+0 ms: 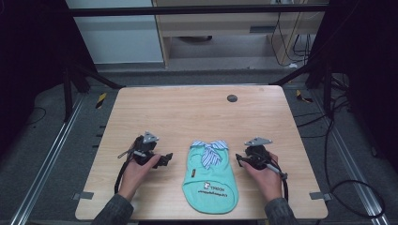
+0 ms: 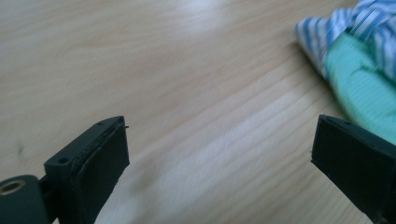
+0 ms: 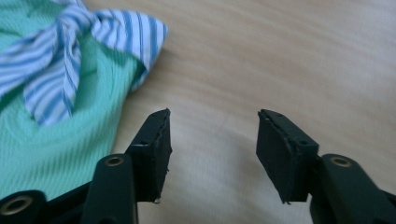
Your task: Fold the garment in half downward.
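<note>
Small mint garment (image 1: pixel 210 180) w/ striped bow lay flat on table (image 1: pixel 187 112), near the front edge, btwn both tongs. Left tongs (image 1: pixel 165 159) spread wide, empty; right tongs (image 1: pixel 240 160) part-open, empty. Approach step, prob.; next: each closes on a garment edge.

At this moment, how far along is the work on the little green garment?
Nothing looks done yet: the green garment lies flat on the table, its striped bow up and unfolded. In hand: nothing. The left claw and right claw sit open on either side, jaws apart over bare wood, touching no cloth. Grasping and handling the garment are all still left.
</note>
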